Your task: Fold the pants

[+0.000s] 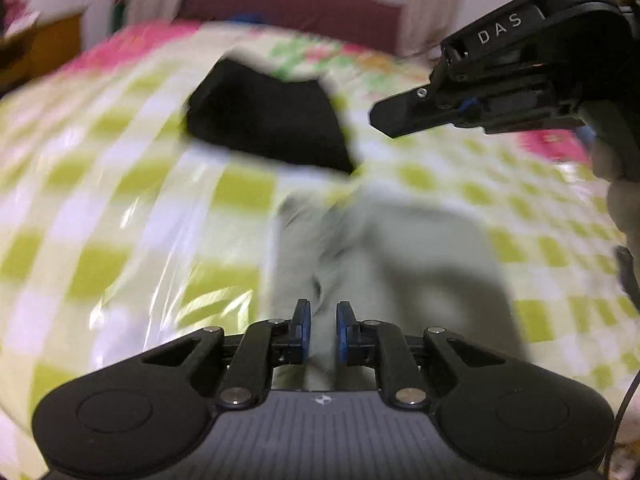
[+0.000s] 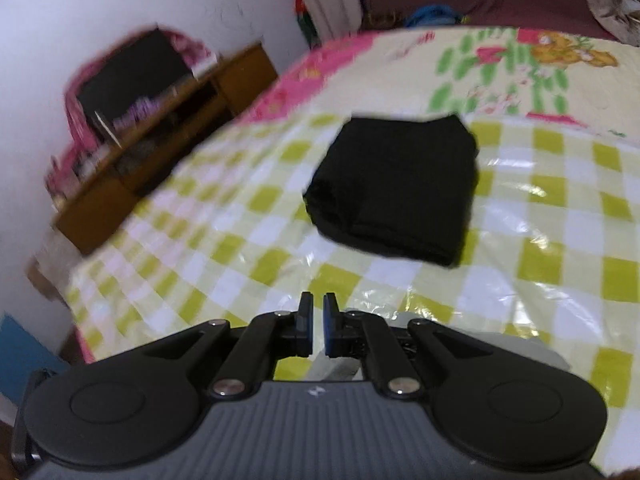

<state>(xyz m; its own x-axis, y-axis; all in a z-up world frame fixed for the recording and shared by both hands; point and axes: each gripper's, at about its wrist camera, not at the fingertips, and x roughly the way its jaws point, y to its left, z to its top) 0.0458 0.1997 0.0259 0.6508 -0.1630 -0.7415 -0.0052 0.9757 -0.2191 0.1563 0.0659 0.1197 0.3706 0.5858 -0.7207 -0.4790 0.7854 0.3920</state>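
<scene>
Grey pants (image 1: 384, 248) lie ahead of, between left tool (image 1: 323, 312) pads.

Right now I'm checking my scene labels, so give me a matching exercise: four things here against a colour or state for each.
Things:
1. folded garment
2. pants
3. bed cover
4. left gripper

Descriptions:
a. pale grey
b. closed on cloth
c. black
d. green and white checks

Pairs: 1-c, 2-a, 3-d, 4-b
</scene>
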